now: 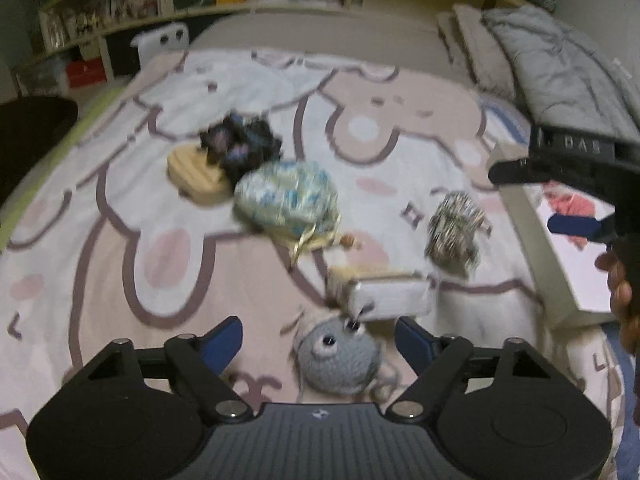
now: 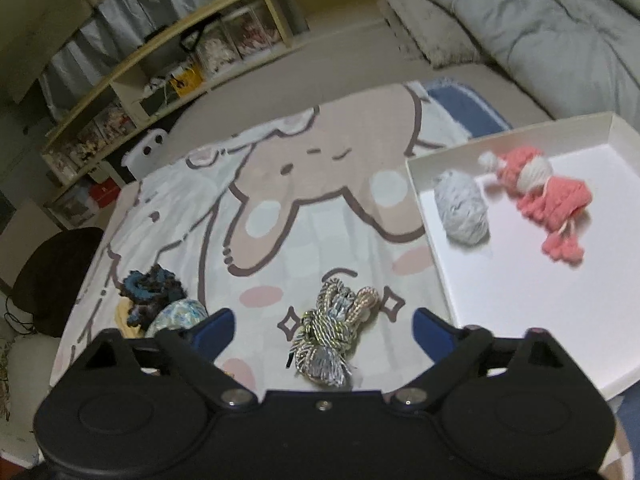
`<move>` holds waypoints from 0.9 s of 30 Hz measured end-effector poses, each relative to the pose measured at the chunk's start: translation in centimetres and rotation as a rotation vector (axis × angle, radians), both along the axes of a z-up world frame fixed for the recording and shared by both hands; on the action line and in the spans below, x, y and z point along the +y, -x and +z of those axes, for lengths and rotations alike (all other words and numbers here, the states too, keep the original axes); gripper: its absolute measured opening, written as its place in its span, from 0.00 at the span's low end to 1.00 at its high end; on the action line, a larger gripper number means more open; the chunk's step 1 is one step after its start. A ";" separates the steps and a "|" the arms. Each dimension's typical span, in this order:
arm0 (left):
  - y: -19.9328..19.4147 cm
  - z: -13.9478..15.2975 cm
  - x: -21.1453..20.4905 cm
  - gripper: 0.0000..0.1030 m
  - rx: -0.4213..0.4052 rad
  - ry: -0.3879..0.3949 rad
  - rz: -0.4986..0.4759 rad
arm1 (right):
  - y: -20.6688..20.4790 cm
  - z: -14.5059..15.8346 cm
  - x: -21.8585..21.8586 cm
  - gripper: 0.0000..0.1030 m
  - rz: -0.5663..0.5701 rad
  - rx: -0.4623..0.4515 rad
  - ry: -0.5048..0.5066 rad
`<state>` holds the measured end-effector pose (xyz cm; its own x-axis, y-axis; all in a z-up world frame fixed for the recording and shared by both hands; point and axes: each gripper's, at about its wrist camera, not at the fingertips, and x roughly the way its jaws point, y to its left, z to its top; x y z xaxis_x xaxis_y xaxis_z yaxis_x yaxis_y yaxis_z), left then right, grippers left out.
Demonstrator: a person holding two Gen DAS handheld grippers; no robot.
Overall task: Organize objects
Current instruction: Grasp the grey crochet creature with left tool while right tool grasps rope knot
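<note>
Several yarn items lie on a cartoon-print blanket (image 1: 120, 200). My left gripper (image 1: 318, 332) is open low over a grey knitted ball with eyes (image 1: 338, 360), which sits between its blue fingers with gaps on both sides. A pale rectangular bundle (image 1: 390, 296) lies just beyond it. My right gripper (image 2: 323, 320) is open around a twisted multicolour skein (image 2: 332, 332), with its pads clear of it. A white box (image 2: 520, 300) to the right holds a grey yarn ball (image 2: 462, 208) and a pink yarn doll (image 2: 548, 196).
A blue-white yarn ball (image 1: 286, 200), dark yarn (image 1: 240, 144) and a beige card (image 1: 194, 174) lie mid-blanket. The right gripper (image 1: 560, 164) and a hand (image 1: 620, 292) show at the right of the left wrist view. Grey bedding (image 2: 520, 28) and shelves (image 2: 160, 80) stand behind.
</note>
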<state>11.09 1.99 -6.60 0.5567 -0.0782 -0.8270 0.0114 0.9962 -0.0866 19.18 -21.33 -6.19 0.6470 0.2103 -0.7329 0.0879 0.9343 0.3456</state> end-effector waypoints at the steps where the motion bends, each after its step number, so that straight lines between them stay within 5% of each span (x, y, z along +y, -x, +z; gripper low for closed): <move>1: -0.1 -0.5 0.1 0.77 0.017 0.002 0.001 | -0.3 -0.4 0.1 0.90 -0.003 0.015 -0.014; 17: -2.1 -4.0 -0.5 0.63 0.129 0.091 0.010 | -4.0 -6.0 0.2 0.63 -0.087 0.190 -0.204; 22: -2.3 -4.3 -0.8 0.52 0.130 0.079 -0.006 | -4.5 -6.4 0.6 0.58 -0.079 0.189 -0.182; 27: -2.2 -4.3 -0.8 0.50 0.125 0.077 -0.020 | -4.7 -7.4 0.8 0.42 -0.063 0.205 -0.144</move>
<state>13.25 1.18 -10.90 0.4478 -0.1544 -0.8807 0.0153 0.9862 -0.1651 23.84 -20.58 -13.57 0.5027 0.2859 -0.8158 0.2265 0.8672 0.4435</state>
